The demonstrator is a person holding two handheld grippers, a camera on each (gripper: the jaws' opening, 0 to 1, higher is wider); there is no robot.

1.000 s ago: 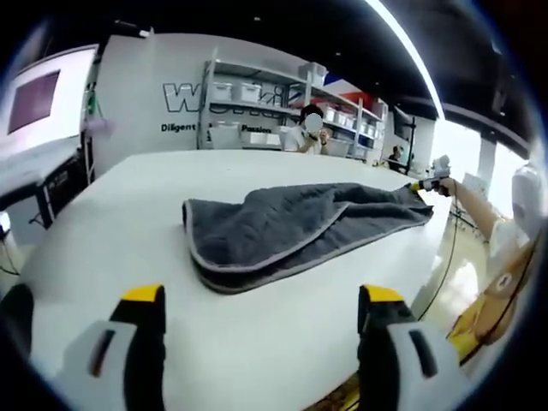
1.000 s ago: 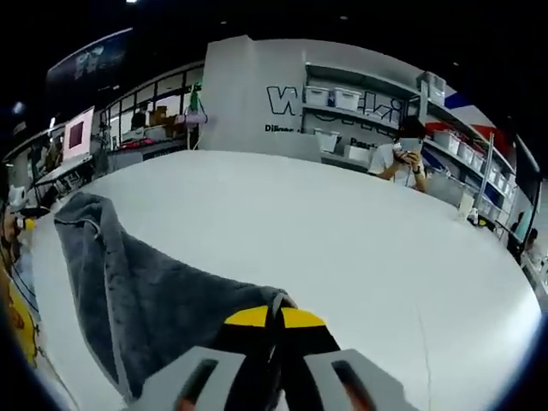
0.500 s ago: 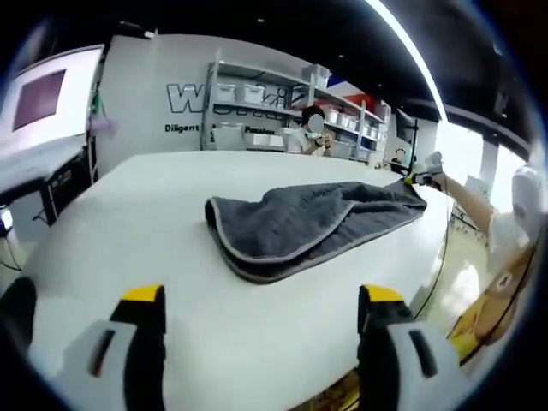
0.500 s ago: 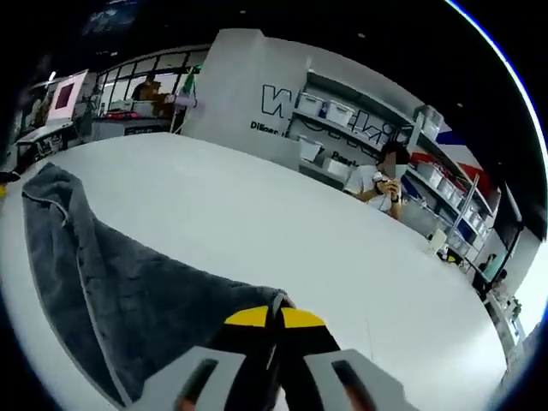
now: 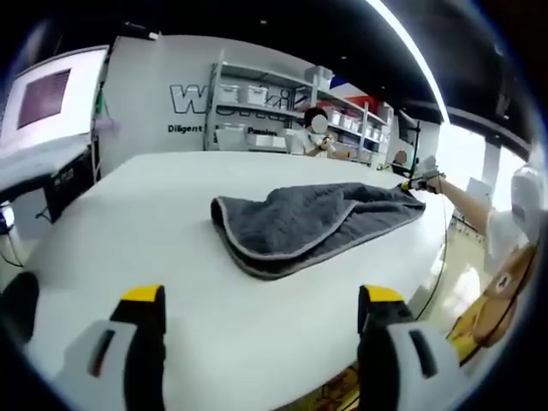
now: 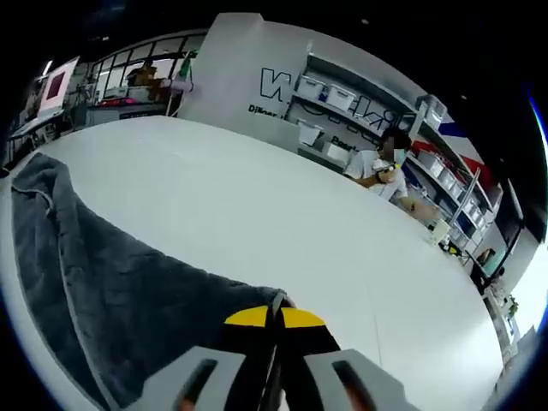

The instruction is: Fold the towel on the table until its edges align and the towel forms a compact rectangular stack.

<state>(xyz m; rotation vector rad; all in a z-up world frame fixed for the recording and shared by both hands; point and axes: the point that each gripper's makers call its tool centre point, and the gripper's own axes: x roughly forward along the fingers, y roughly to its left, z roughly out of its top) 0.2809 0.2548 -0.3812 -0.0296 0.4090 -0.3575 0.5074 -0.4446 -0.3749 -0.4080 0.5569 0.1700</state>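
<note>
- Right gripper view: right hand-held gripper (image 6: 276,318) has its jaws pinched on a corner of the dark grey terry towel with pale edging (image 6: 103,291).
- Left hand-held gripper (image 5: 261,300) gapes wide, holding nothing.
- Towel lies rumpled across the white worktop (image 5: 128,223).

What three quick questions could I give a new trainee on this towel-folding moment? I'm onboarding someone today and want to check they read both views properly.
1. True or false: the left tool is shut on the grey towel.
2. Which tool grips the towel? A) left B) right C) neither
3. Fill in: the towel lies on a white ____.

Key:
1. False. Its jaws stand wide apart above the table, short of the towel.
2. B. The right tool is shut on a towel corner, also seen at the far end in the left gripper view.
3. table
</note>
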